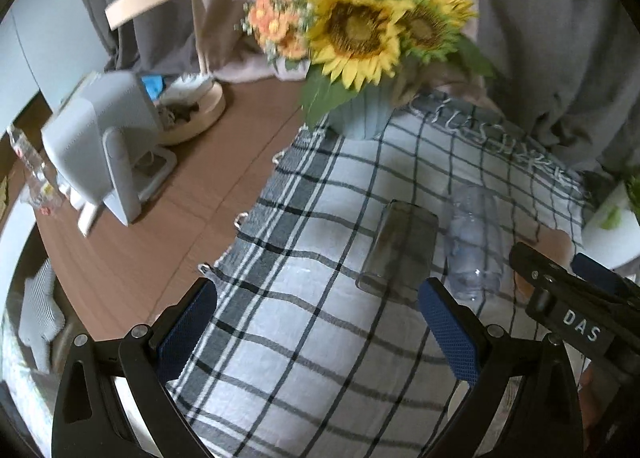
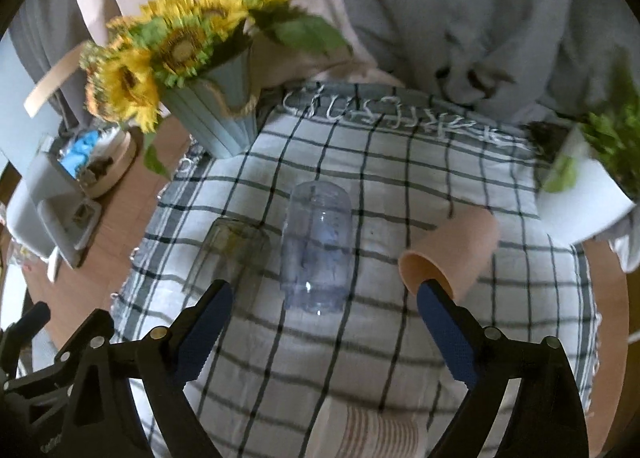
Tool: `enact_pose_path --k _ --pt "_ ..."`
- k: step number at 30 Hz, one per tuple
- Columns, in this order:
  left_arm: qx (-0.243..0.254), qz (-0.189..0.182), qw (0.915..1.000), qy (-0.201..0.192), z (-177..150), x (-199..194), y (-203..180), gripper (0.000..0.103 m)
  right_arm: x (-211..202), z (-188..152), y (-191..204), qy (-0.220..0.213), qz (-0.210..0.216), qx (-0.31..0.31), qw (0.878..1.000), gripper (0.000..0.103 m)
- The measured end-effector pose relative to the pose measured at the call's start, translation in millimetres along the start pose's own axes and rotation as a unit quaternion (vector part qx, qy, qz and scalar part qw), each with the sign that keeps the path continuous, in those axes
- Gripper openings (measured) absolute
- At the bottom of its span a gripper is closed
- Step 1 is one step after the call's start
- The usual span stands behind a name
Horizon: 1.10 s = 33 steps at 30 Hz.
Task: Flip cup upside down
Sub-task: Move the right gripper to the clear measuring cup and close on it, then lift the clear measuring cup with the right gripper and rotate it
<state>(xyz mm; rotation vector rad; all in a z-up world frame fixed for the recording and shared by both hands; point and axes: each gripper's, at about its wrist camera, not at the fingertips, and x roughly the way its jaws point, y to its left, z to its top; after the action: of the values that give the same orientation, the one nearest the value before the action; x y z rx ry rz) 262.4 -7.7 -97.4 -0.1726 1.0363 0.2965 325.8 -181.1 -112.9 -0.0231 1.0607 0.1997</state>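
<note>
Three cups stand in a row on the checked cloth: a smoky glass cup on the left, a clear ribbed plastic cup in the middle, and a peach cup on the right; the glass and the clear cup appear to rest already on their mouths, closed ends uppermost, though transparency and blur make this a judgement only; the peach cup is tilted, its open mouth turned toward the right wrist camera, so it is taken to be the cup yet to be inverted. The right gripper hangs above the cloth with its fingers spread wide and nothing between them; its right finger overlaps the peach rim in view, and actual contact cannot be confirmed. The left gripper is likewise spread wide and empty, near the glass cup and apart from it; the clear cup stands just beside the glass. Recommended conduct: shift the right gripper rightward until the peach wall sits centred between both pads; take hold at mid-height, not at the rim, since a thin lip may deform or slip; close gently; lift clear of the cloth before rotating; roll the wrist until the mouth faces down; lower squarely onto a flat patch of cloth. Hazards noted: the clear cup close to the left finger's sweep; folds in the cloth; the vase of sunflowers behind is well apart.
</note>
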Motion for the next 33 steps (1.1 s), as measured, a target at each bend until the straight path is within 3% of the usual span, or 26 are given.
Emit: enact_pose_path --k 8,16,27,33 --pt "-0.009 0.020 0.9978 0.063 8.1 43.5 -9.7 0.102 58.5 28.0 -3.8 0.056 0.031 -0.005 0.998 0.085" --pt "-0.011 0.035 0.9954 0.088 13.8 69.3 -14.6 0.102 106.3 34.8 -6.2 0.104 0.040 0.002 0.994 0.079" --pt "-0.010 0.055 0.9937 0.097 19.2 84.5 -16.4 0.102 143.4 36.6 -5.2 0.149 0.049 0.001 0.988 0.072" --pt "-0.009 0.062 0.9937 0.093 19.7 82.3 -16.0 0.102 148.2 40.2 -4.9 0.151 0.054 0.004 0.987 0.072"
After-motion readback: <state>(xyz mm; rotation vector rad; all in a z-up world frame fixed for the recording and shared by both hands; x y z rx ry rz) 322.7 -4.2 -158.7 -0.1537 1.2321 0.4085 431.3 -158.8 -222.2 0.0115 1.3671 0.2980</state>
